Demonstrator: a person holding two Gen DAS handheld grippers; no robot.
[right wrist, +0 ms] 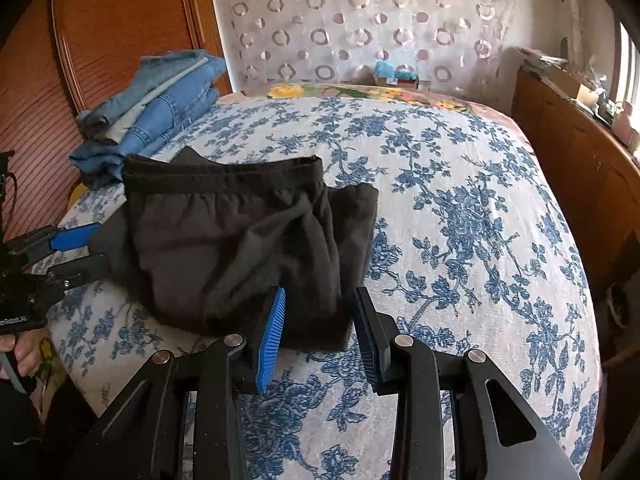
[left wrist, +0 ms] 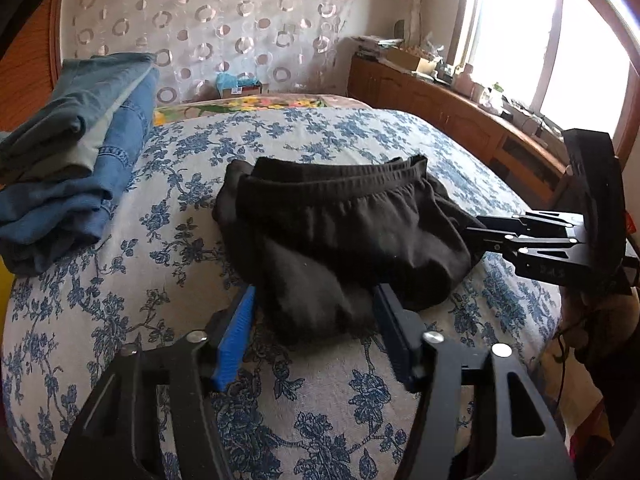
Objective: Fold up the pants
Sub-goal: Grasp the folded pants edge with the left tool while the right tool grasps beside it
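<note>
black pants [left wrist: 344, 240] between open left claw [left wrist: 316, 312]

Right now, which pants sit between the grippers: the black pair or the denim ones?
The black pants, folded with the elastic waistband on top. Both open grippers, left and right, sit at their edges. The jeans lie stacked apart by the headboard.

Daylight pours in from the wood-framed window [left wrist: 548, 52] at the upper right of the left wrist view, where the panes are blown out to plain white. The blue-flowered white bedspread [left wrist: 168, 184] is evenly lit, with soft shadows only. The folded black fabric pants [left wrist: 344, 232] read as a dark mass with faint creases. Both fisheye views bend straight lines, and their corners fall to black. Near parts look slightly soft.
</note>
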